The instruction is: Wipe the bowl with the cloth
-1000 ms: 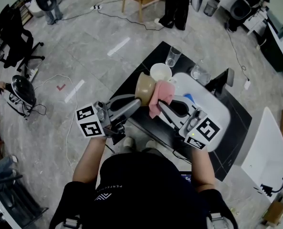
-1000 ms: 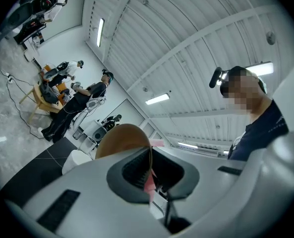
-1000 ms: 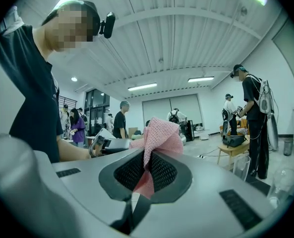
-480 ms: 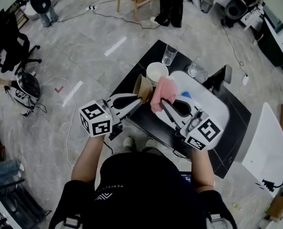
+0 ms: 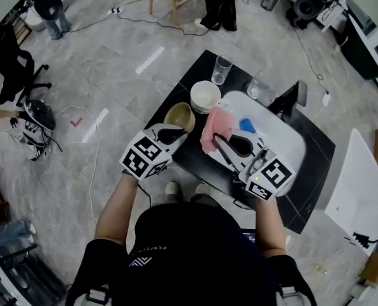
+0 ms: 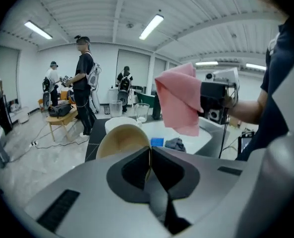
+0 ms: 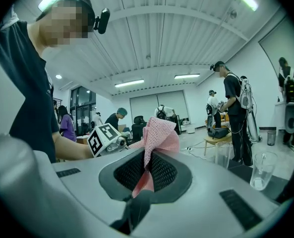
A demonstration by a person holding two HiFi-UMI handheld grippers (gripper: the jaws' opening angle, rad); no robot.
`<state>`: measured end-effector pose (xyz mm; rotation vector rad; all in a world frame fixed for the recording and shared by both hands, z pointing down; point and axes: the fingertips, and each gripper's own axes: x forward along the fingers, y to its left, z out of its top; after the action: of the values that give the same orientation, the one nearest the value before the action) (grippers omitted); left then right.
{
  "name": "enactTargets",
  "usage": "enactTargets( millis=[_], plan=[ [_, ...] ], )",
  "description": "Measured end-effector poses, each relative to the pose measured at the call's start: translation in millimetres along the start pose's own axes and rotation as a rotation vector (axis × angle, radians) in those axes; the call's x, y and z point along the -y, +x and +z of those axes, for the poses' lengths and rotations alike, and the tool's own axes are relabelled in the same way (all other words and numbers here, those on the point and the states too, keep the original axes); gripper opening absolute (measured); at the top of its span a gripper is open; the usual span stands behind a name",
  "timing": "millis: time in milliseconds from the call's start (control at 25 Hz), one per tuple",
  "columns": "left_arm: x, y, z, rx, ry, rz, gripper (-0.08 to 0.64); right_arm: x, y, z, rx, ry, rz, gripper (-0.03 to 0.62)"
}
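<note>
Pink cloth (image 5: 214,123) hangs from the right tongs (image 5: 218,139) in the head view, bunched over the near edge of a white tray (image 5: 284,139) on the black desk (image 5: 313,171). Just left of it is the tan bowl (image 5: 178,115), at the desk's near left corner with its opening facing up. The left tongs (image 5: 181,131) reach it from the near side. I cannot tell whether the bowl rests on the desk. A white bowl (image 5: 206,96) stands just behind it, and a glass (image 5: 221,69) farther back.

In the left gripper view, the left tongs (image 6: 148,160) are clenched on the bowl (image 6: 121,142): its thin rim runs between the two pads, and the hollow faces the camera. The cloth (image 6: 179,100) hangs up and to the right, apart from the bowl. The white bowl (image 6: 118,122), a blue item (image 6: 157,141) and a dark rag (image 6: 175,143) lie beyond.

In the right gripper view, the right tongs (image 7: 147,170) are clenched on the cloth (image 7: 159,133). A fold is pinched between the pads and the rest puffs up above them. A glass (image 7: 260,171) stands at the right.
</note>
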<state>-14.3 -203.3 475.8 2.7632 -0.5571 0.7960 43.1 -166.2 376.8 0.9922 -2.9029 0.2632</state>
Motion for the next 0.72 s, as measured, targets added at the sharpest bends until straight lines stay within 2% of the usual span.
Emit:
enactTargets(
  millis=[120, 320, 560, 720],
  plan=[
    [-2, 9, -13, -0.097, 0.080, 0.031, 0.020, 4, 0, -8, -0.008, 0.023, -0.010, 0.041],
    [-5, 22, -26, -0.185, 0.168, 0.046, 0.020, 11, 0, -22, -0.034, 0.064, -0.033, 0.041],
    [-13, 36, -50, -0.347, 0.341, 0.087, 0.020, 15, -1, -30, -0.047, 0.092, -0.041, 0.041],
    [-14, 41, -52, -0.364, 0.372, 0.083, 0.020, 15, -1, -32, -0.050, 0.104, -0.041, 0.041]
  ],
)
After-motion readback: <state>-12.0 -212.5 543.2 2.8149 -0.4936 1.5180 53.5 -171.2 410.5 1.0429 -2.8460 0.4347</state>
